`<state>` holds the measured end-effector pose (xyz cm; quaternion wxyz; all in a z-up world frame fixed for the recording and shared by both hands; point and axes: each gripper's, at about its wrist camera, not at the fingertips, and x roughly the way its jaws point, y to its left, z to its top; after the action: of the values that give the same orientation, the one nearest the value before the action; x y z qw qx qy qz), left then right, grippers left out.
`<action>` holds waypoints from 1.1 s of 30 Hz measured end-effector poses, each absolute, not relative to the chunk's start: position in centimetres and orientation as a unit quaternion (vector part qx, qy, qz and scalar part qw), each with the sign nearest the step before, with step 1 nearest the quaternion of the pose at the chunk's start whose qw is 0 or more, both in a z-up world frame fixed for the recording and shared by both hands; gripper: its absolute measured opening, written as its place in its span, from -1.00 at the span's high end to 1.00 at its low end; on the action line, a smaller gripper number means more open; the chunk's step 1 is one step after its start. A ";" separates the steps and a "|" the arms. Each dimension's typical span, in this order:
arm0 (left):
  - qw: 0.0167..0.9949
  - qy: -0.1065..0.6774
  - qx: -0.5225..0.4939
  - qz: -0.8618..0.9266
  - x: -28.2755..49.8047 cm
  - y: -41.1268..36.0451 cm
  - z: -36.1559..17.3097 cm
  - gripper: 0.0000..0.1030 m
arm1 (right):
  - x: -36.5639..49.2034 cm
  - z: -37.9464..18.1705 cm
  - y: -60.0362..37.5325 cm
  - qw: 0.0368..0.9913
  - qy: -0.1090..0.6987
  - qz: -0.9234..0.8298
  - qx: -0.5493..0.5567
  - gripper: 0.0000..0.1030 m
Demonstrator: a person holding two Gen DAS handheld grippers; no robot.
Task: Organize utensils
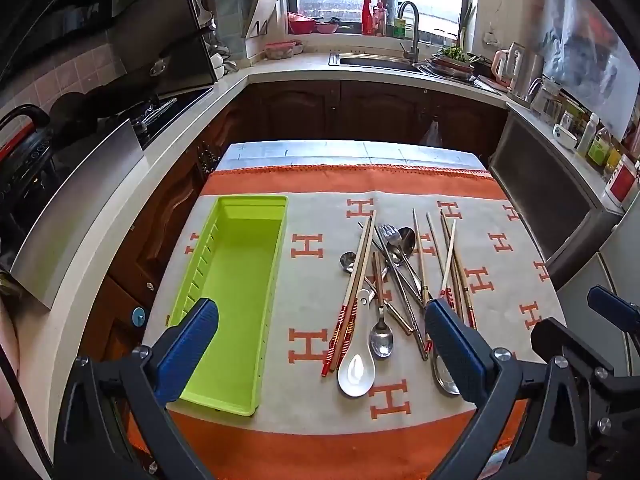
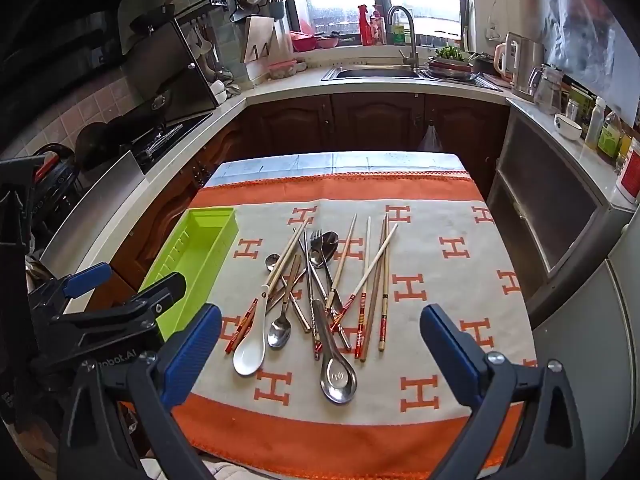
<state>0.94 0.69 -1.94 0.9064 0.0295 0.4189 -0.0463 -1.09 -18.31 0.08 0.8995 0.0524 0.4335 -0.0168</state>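
Utensils [image 2: 320, 292] lie heaped between and beyond right gripper's [image 2: 320, 344] spread fingers.

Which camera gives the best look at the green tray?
The left wrist view: the green tray lies close, its whole floor visible and bare, only the near left corner hidden behind a finger. The right wrist view shows it smaller, off left, near end hidden by the left claw.

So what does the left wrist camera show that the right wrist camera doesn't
Only the left wrist view shows the whole green tray, empty inside. Only the right wrist view shows the big metal spoon unblocked, plus the left gripper from the side. Both show the utensil pile, the white spoon, and open jaws.
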 end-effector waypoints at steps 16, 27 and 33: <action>0.900 0.432 0.033 -0.049 1.2 0.8 -2.6 -0.99 | -0.7 -0.7 -18.6 0.893 0.446 -0.018 0.062 -0.94; 0.898 0.435 0.033 -0.048 1.4 0.8 -2.8 -0.99 | -0.8 -0.8 -18.7 0.892 0.447 -0.018 0.062 -0.94; 0.898 0.437 0.033 -0.049 1.4 0.9 -2.8 -0.99 | -0.8 -0.8 -18.7 0.892 0.447 -0.019 0.062 -0.94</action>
<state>1.36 0.92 -2.79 0.8975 0.0330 0.4370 -0.0486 -0.78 -18.68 -0.81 0.8920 0.0621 0.4473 -0.0187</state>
